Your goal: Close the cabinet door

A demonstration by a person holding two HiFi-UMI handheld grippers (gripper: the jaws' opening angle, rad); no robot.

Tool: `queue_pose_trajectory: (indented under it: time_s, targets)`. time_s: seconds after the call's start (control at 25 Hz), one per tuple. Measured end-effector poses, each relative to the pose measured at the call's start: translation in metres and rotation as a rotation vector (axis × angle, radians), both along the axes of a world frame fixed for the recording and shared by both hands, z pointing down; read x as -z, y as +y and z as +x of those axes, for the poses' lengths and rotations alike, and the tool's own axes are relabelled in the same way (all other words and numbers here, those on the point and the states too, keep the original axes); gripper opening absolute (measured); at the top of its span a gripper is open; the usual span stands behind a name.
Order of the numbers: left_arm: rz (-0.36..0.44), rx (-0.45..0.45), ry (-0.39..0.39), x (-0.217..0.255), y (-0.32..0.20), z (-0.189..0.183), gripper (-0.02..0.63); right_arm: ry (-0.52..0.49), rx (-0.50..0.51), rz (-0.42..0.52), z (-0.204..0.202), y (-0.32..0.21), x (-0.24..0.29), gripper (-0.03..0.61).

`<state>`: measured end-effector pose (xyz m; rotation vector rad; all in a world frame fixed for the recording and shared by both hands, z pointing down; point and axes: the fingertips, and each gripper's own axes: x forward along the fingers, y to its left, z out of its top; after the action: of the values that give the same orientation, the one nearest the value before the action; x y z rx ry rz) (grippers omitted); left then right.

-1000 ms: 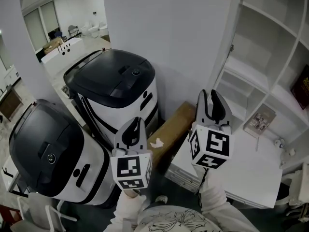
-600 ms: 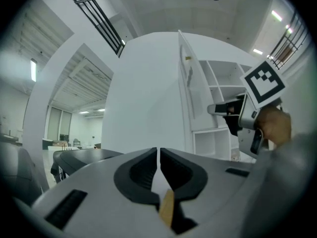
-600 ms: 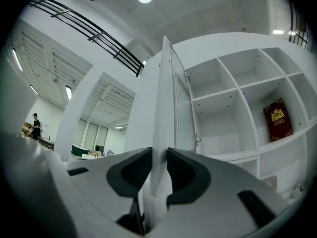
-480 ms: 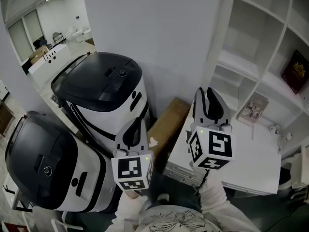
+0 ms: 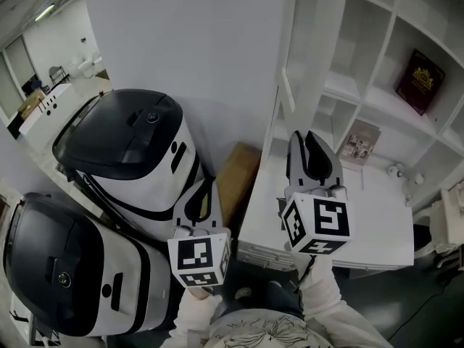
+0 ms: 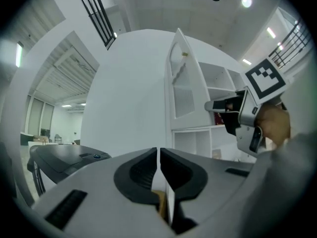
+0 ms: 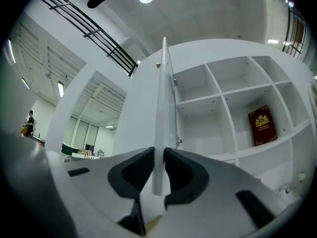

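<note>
The white cabinet [image 5: 377, 96] with open shelves stands ahead on the right. Its door [image 5: 284, 64] hangs open, edge-on towards me, with a handle on its right face. My right gripper [image 5: 305, 135] is held up short of the door, touching nothing. In the right gripper view the door's edge [image 7: 162, 108] lines up with the narrow gap of my right gripper [image 7: 158, 155], its jaws a little apart and empty. My left gripper [image 5: 209, 183] hangs lower left, away from the door [image 6: 181, 83]; in the left gripper view this gripper [image 6: 158, 155] has its jaws together.
Two black-topped white machines [image 5: 130, 143] [image 5: 65, 267] stand at left. A brown cardboard box [image 5: 233, 176] lies between them and the white counter [image 5: 362, 216]. A red book [image 5: 418, 71] and a small booklet [image 5: 357, 147] sit on the shelves.
The view has swung right and closer: door, cabinet and machines have slid left in the head view. Both grippers keep their places in front of me.
</note>
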<state>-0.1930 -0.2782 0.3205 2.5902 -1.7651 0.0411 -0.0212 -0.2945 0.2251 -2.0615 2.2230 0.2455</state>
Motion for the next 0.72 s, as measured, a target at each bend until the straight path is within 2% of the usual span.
queue_pose_trajectory:
  time_s: [0.24,0.72]
  targets:
    - [-0.010,-0.076,-0.006,-0.003,-0.003,0.036,0.021,-0.012,-0.049,0.001,0.033,0.005,0.000,0.064]
    - [-0.018,-0.154,-0.020,-0.004,-0.011,0.111,0.020,-0.032,-0.057,-0.017,0.103,0.004,-0.003,0.066]
